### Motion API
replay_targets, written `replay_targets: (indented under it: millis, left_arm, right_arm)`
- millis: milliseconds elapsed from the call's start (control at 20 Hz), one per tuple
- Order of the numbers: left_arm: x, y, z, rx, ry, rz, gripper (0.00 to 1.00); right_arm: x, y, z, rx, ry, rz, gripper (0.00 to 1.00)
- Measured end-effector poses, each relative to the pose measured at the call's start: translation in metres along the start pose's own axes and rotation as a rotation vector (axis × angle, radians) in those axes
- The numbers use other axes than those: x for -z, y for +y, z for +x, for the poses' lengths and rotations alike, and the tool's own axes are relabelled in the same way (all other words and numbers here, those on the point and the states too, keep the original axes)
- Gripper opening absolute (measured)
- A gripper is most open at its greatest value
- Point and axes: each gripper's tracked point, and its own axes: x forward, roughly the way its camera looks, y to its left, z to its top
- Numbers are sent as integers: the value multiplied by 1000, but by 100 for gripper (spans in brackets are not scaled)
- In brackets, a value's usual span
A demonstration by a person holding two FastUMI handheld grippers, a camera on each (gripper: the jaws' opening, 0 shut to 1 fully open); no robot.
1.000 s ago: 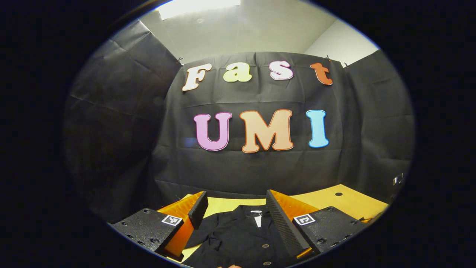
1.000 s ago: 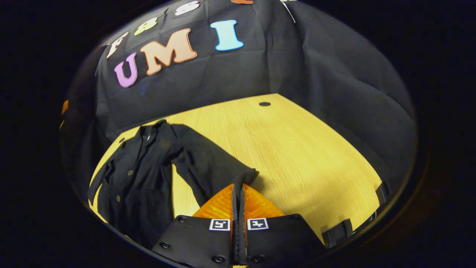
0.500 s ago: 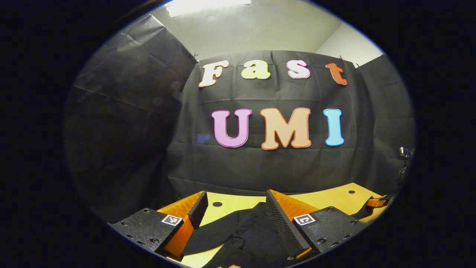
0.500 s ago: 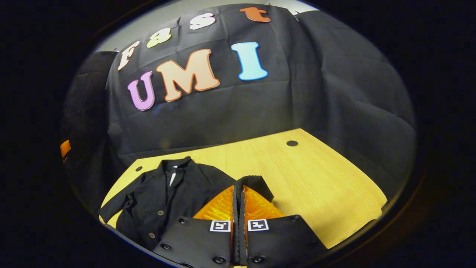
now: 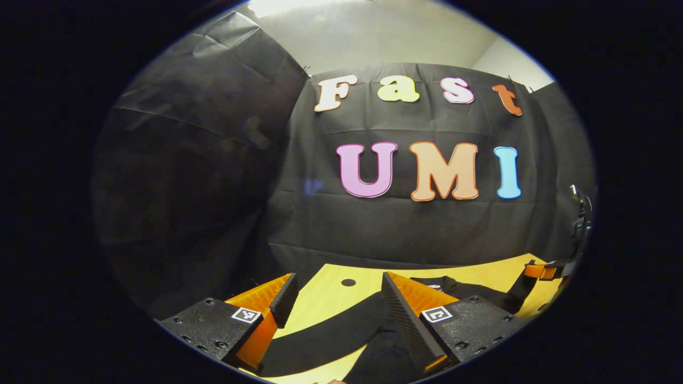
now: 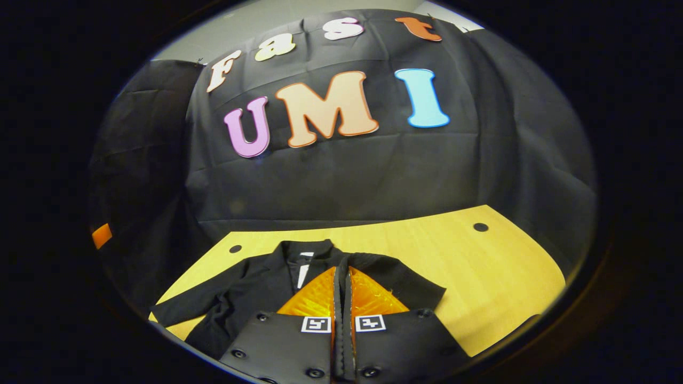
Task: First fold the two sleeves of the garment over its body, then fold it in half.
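yellow wooden table (image 6: 427, 250), black jacket (image 6: 251, 288) on it

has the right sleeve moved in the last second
Yes. The sleeve lay stretched out on the table; the right gripper has carried it in over the jacket.

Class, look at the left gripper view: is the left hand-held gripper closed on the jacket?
No, the left hand-held gripper stands open above the jacket.

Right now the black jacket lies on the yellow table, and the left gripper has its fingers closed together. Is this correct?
Not quite. The black jacket does lie on the yellow table, but the left gripper has its fingers apart, with table and a sleeve seen between them in the left gripper view.
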Motion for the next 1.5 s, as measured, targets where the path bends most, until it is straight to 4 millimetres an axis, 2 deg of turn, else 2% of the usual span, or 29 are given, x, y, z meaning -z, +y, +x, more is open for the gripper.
replay_targets:
  millis: [300,350,400,650,800,1000,1100,1200,1250,1350,1450,1500]
  left_arm:
    - [13,45,18,-7,22,21,93]
    - [16,53,20,-8,26,25,93]
    - [18,60,22,-10,31,26,93]
    - [36,92,31,-29,67,4,93]
    - [52,109,32,-43,103,-25,93]
    - [82,126,34,-84,185,-67,94]
    - [100,140,19,-99,242,-84,93]
    - [109,144,16,-108,271,-99,95]
    - [116,145,18,-112,283,-97,96]
    - [131,146,15,-117,310,-76,96]
    - [149,147,11,-113,347,-54,96]
    - [159,147,9,-110,372,-46,96]
  right_arm:
    - [8,79,36,-61,25,-35,2]
    - [11,92,42,-71,33,-41,0]
    - [14,105,48,-82,44,-47,2]
    - [36,160,74,-134,109,-87,2]
    - [50,191,83,-161,151,-116,2]
    - [69,218,96,-187,201,-143,2]
    - [73,227,99,-195,216,-149,2]
    - [76,236,99,-217,227,-134,2]
    - [77,242,96,-231,236,-109,6]
    - [63,248,98,-248,203,-81,51]
    - [43,238,90,-218,134,-102,96]
    - [36,236,85,-217,112,-110,98]
